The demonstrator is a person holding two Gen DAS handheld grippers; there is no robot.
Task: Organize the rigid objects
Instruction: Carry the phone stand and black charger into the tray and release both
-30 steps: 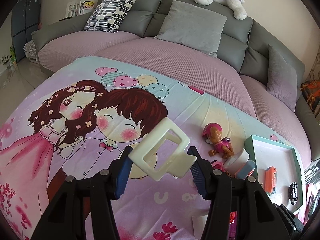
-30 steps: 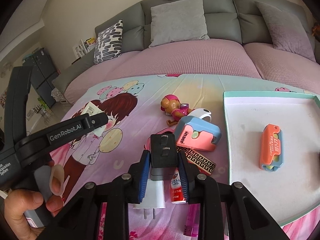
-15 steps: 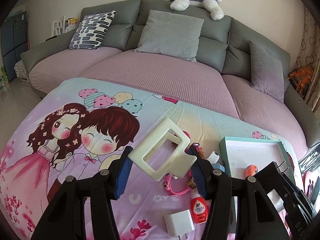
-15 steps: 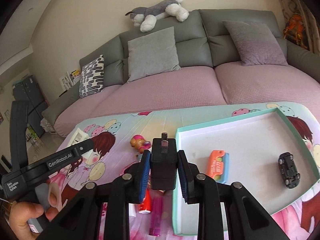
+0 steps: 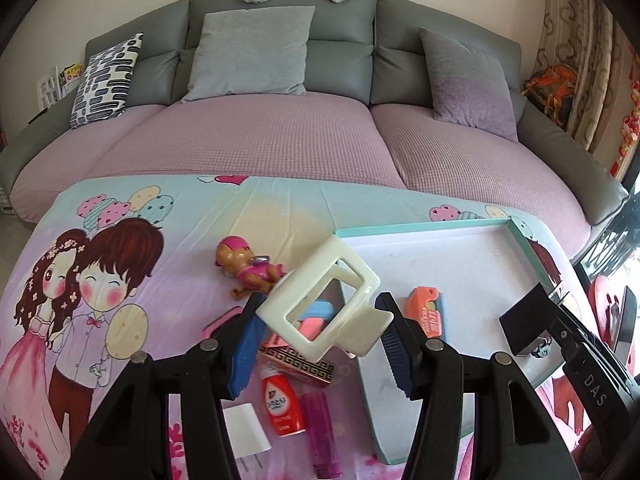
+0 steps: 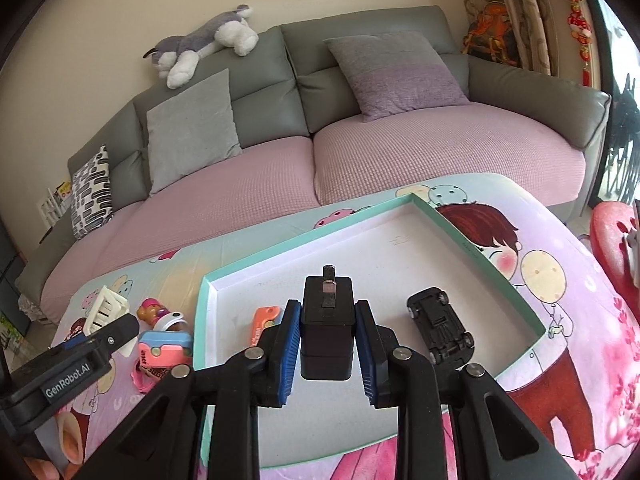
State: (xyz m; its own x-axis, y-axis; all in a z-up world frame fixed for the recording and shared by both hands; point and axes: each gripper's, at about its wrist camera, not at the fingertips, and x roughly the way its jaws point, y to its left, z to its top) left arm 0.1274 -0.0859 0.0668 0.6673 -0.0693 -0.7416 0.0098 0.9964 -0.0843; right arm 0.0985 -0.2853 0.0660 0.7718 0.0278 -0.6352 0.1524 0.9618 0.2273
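My left gripper (image 5: 320, 344) is shut on a cream hair claw clip (image 5: 324, 300), held in the air over the left rim of the teal tray (image 5: 416, 231). My right gripper (image 6: 327, 344) is shut on a black plug adapter (image 6: 327, 328) and holds it above the tray floor (image 6: 384, 248). In the tray lie an orange case (image 5: 426, 312) and a black toy car (image 6: 440, 324). On the printed cloth left of the tray lie a toy pup figure (image 5: 248, 266), a pink-blue case (image 6: 164, 350), a red bottle (image 5: 282, 404), a white charger (image 5: 246, 436) and a purple lighter (image 5: 320, 428).
A grey sofa with a pink cover (image 5: 256, 140) and cushions runs behind the table. A plush husky (image 6: 200, 44) lies on the sofa back. A red stool (image 6: 612, 232) stands at the right. The cloth's left part shows a cartoon couple (image 5: 92, 280).
Both grippers have swung right with their loads. The clip now hangs over the tray's left rim, and the black adapter has moved from above the cloth to above the tray.
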